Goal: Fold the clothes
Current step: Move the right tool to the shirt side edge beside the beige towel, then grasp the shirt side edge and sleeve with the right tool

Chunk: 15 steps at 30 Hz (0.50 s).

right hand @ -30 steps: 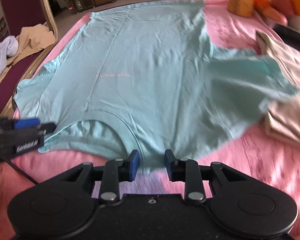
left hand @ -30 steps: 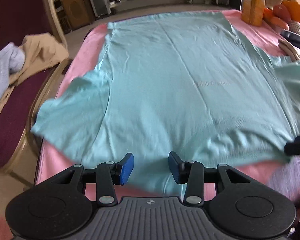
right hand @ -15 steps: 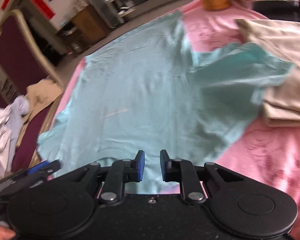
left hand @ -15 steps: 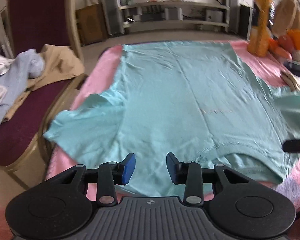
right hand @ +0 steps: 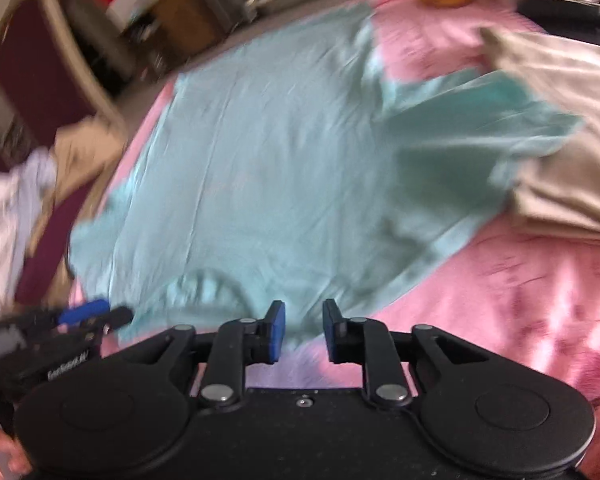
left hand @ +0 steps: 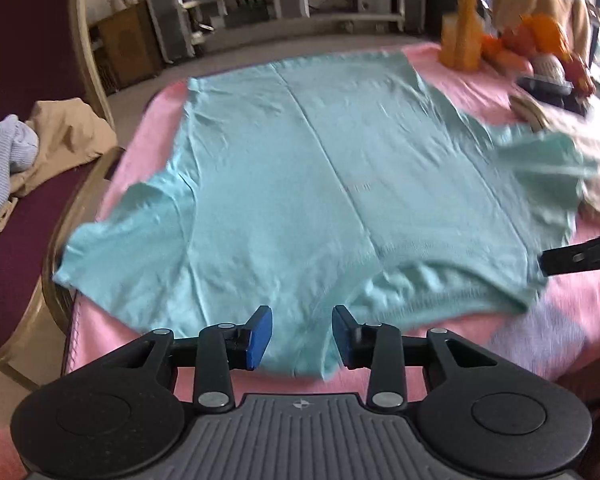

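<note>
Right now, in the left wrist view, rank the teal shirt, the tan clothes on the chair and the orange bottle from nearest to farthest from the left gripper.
1. teal shirt, its edge right at the left gripper.
2. tan clothes, left, on the chair.
3. orange bottle, far right.

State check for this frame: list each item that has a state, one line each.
Teal T-shirt: spread flat on the pink cloth, unfolded; right sleeve lies over the beige garment.
Left tongs: open, shirt's near edge between the pads, ungripped.
Right tongs: open, just widened, nothing clamped.
Clothes on chair: heaped, unfolded.
</note>
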{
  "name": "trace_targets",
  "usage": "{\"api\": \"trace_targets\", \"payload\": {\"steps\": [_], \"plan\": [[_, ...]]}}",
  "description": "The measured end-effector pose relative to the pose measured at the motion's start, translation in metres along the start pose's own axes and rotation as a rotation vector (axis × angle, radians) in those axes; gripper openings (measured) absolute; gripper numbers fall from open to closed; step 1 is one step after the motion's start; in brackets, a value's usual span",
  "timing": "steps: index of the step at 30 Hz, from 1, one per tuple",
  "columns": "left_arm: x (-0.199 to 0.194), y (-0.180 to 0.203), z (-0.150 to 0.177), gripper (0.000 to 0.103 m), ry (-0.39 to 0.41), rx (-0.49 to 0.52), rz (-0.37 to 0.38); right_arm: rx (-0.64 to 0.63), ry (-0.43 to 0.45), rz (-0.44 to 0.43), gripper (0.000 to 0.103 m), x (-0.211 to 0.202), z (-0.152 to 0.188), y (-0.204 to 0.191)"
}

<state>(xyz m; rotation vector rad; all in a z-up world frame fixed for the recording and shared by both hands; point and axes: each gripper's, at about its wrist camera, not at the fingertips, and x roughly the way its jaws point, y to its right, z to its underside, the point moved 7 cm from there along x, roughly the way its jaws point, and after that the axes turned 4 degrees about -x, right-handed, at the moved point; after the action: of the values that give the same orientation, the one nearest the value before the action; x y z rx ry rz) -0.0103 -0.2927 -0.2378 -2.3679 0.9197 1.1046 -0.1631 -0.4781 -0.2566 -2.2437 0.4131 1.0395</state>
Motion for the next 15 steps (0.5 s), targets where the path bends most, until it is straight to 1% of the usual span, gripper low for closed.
{"api": "trace_targets", "payload": {"steps": [3, 5, 7, 9, 11, 12, 15], "plan": [[0.008, 0.001, -0.012, 0.037, -0.026, -0.024, -0.002, 0.139, 0.106, 0.008, 0.036, -0.020, -0.017, 0.029], [0.011, 0.006, -0.020, 0.040, -0.036, -0.038, 0.016, 0.246, 0.180, 0.012, 0.036, -0.035, -0.030, 0.052], [0.016, 0.013, -0.027, 0.040, -0.047, -0.059, 0.050, 0.358, 0.253, 0.019, 0.036, -0.048, -0.039, 0.077], [0.020, 0.019, -0.031, 0.041, -0.053, -0.070, 0.073, 0.464, 0.300, 0.048, 0.036, -0.056, -0.045, 0.102], [0.025, 0.024, -0.030, 0.041, -0.051, -0.069, 0.080, 0.569, 0.347, 0.076, 0.036, -0.063, -0.050, 0.127], [0.028, 0.026, -0.028, 0.041, -0.054, -0.065, 0.082, 0.610, 0.360, 0.088, 0.036, -0.063, -0.051, 0.137], [0.033, 0.023, -0.020, 0.041, -0.061, -0.064, 0.087, 0.663, 0.367, 0.133, 0.031, -0.057, -0.052, 0.155]]}}
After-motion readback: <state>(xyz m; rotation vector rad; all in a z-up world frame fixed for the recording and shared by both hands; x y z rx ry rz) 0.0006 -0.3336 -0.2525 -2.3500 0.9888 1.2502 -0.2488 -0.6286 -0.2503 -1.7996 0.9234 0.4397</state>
